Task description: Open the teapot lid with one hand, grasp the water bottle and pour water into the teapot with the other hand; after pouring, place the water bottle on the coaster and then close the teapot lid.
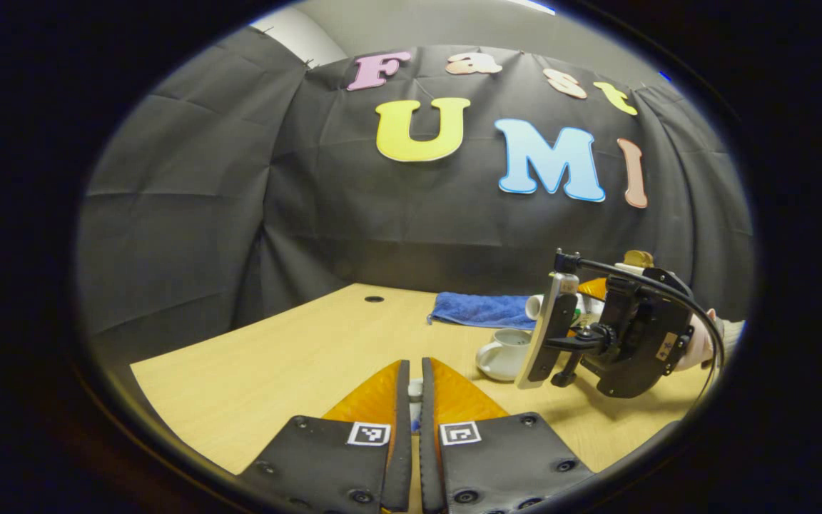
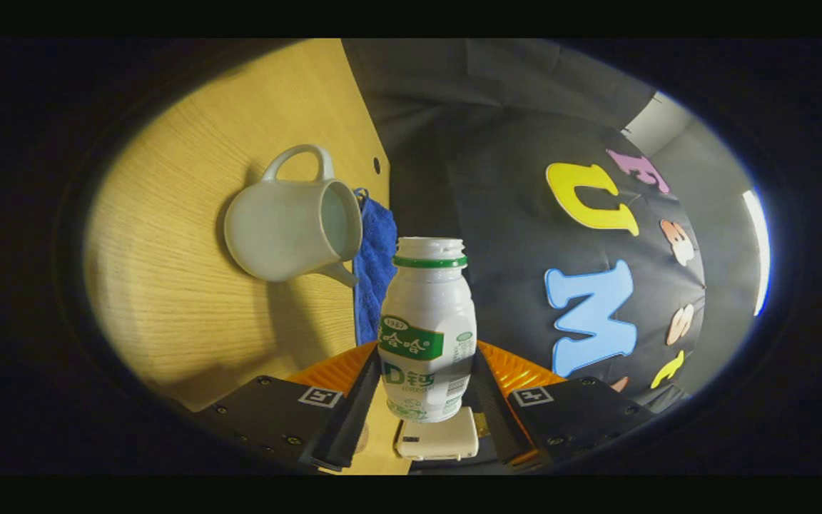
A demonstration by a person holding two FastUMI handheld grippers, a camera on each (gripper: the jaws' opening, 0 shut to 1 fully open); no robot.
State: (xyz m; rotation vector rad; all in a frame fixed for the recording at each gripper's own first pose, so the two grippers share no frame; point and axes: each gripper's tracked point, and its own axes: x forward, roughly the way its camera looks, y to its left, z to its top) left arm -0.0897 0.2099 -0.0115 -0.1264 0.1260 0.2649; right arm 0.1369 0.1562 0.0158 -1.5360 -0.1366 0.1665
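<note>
In the right gripper view, my right gripper (image 2: 425,385) is clamping the water bottle (image 2: 427,328) between both fingers, which are pressing against the bottle's lower sides. The bottle is white with a green ring below its open, capless neck, and the whole view is rolled over so that the worktop (image 2: 168,285) is standing on the left like a wall. The teapot (image 2: 290,228) is sitting on that worktop with its lid off, its open mouth turned toward the bottle's neck and its spout pointing down in this rolled view, its handle at the top. The bottle's mouth is lying near the teapot's spout, apart from it. A blue cloth (image 2: 372,271) is lying just beyond the teapot, between it and the bottle in this view.

In the left gripper view, my left gripper (image 1: 415,400) is hanging low over the worktop (image 1: 268,357) with its fingers nearly together, and something small and pale is sitting in the narrow gap; I cannot tell what it is. Farther off to the right, my right gripper (image 1: 618,335) is tipping over the teapot (image 1: 504,353), with a hand (image 1: 700,343) behind it and the blue cloth (image 1: 482,310) lying beyond.
</note>
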